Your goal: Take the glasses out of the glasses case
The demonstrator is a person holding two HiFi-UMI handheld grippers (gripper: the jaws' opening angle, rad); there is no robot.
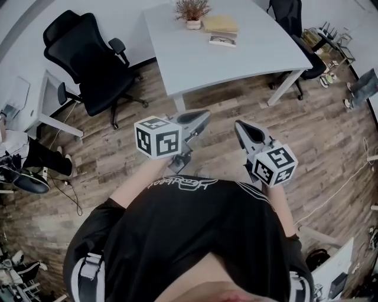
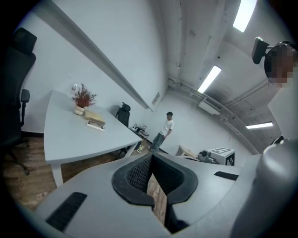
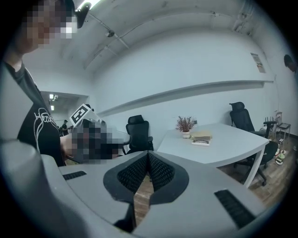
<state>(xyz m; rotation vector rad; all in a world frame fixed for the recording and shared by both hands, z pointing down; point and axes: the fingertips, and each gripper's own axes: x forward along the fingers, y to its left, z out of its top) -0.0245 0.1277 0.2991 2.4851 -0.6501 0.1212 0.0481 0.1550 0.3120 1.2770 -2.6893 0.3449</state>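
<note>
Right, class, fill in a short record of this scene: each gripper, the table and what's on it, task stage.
left gripper: jaws together, empty, over the floor
right gripper: jaws together, empty, over the floor
table: white, ahead of both grippers
on table: potted plant, tan flat item, glasses lying beside it
task stage: not begun; neither gripper near the glasses

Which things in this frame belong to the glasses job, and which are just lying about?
Job in hand: glasses; tan box beside them, probably the case; left gripper and right gripper, both shut, empty, well short of the table.

Lying about: potted plant; black office chair; a person standing far off.
</note>
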